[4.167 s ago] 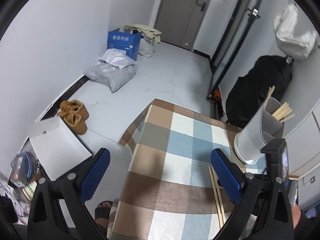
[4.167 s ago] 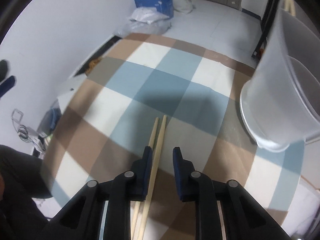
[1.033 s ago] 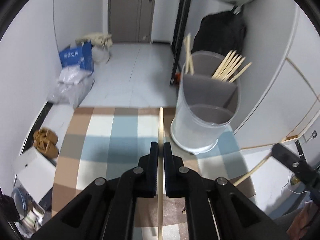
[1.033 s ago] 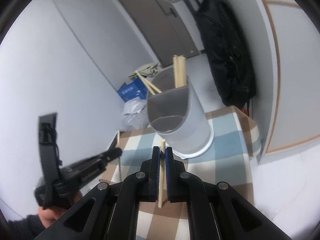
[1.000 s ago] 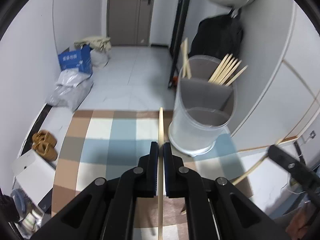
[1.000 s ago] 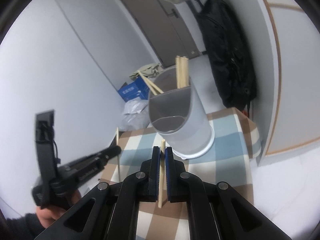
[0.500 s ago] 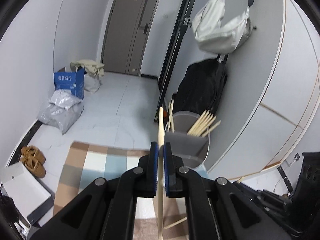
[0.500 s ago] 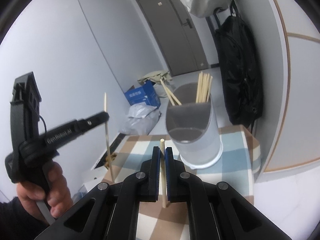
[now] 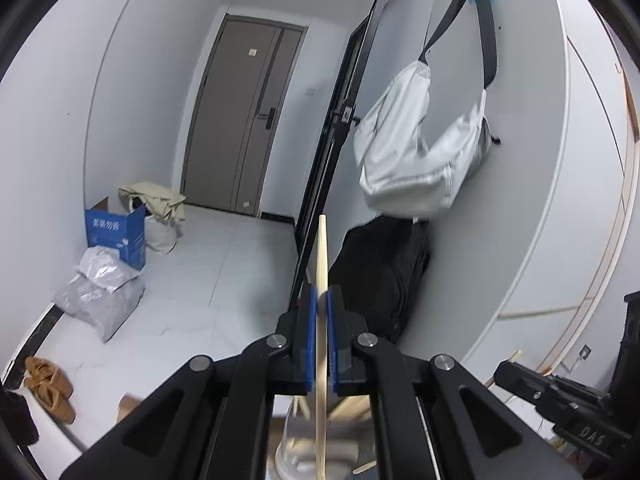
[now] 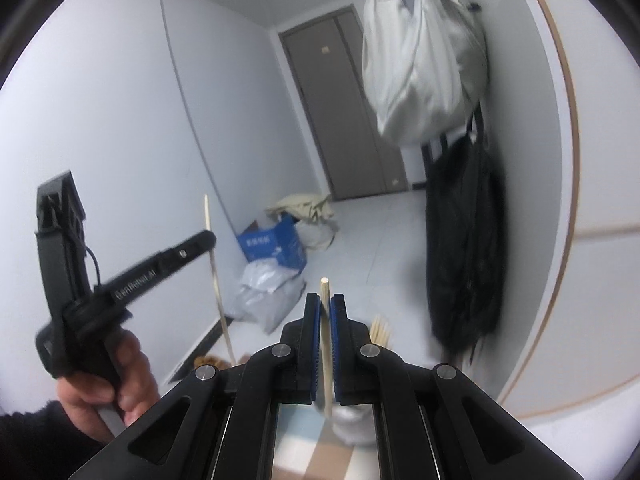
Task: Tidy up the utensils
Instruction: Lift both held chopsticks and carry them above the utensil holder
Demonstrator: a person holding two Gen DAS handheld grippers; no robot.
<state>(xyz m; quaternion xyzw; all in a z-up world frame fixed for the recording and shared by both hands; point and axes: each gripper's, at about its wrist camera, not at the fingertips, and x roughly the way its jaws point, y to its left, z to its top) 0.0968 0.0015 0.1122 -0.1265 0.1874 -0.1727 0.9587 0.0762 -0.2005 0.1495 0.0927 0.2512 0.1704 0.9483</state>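
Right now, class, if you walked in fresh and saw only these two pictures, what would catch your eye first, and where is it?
First, the two black claws, each shut on one upright wooden chopstick: the left claw grips its chopstick centre frame, the right claw likewise grips its chopstick. Next, the white bag hanging high on the right wall above a black bag. The holder with chopsticks peeks out low, behind the right claw.

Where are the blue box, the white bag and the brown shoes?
Blue box (image 9: 116,236), left wrist view, its printed front.
White bag (image 9: 416,160), left wrist view, middle of its body.
Brown shoes (image 9: 50,386), left wrist view, the nearer shoe.
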